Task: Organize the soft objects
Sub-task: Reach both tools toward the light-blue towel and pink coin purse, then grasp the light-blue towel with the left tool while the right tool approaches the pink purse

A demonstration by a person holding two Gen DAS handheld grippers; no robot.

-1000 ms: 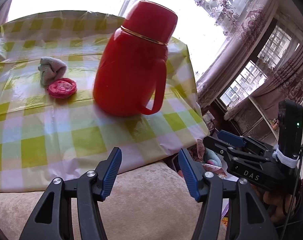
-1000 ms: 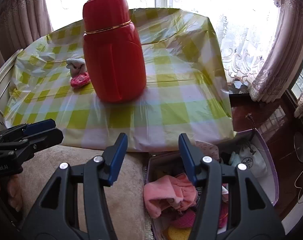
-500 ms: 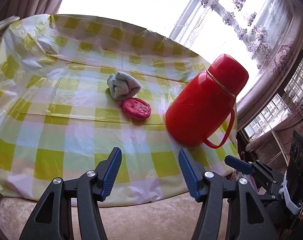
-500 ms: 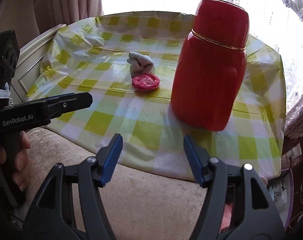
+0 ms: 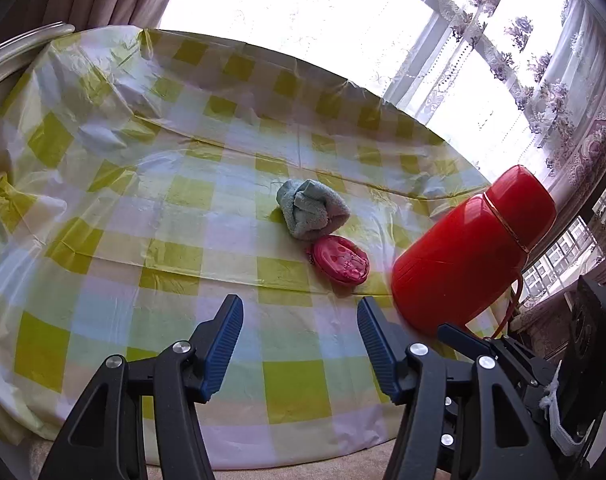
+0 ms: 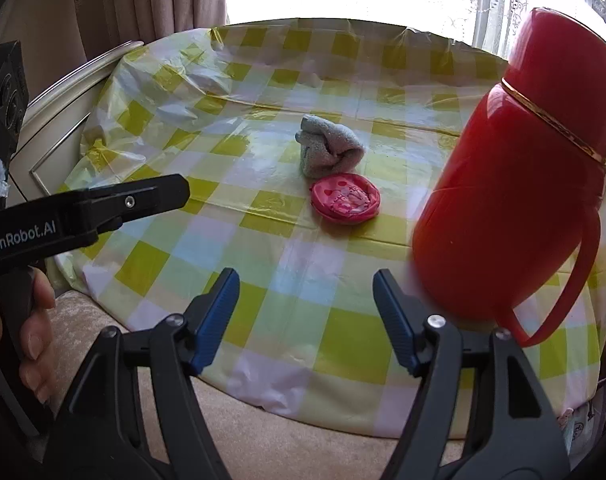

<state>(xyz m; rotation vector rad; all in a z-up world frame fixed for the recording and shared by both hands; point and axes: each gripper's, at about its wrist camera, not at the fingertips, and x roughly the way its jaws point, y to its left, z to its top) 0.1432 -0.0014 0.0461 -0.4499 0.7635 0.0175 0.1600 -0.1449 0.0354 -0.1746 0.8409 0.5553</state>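
A rolled pale blue-grey cloth (image 5: 311, 214) lies mid-table, with a round pink pouch (image 5: 340, 259) touching its near side. Both show in the right wrist view too, the cloth (image 6: 329, 147) and the pouch (image 6: 345, 198). My left gripper (image 5: 299, 344) is open and empty over the table's near part, short of the pouch. My right gripper (image 6: 306, 320) is open and empty above the table's front edge. The left gripper's side shows at the left of the right wrist view (image 6: 83, 212).
A tall red thermos flask (image 5: 469, 250) with a handle stands right of the pouch, close to the right gripper (image 6: 519, 184). A yellow-checked plastic cloth (image 5: 143, 200) covers the table. A beige cushion (image 6: 263, 440) lies below the front edge. Curtains and windows stand behind.
Both grippers swung left and forward, away from the basket of soft things by the floor, and now face the cloth and pouch. Both stay open.
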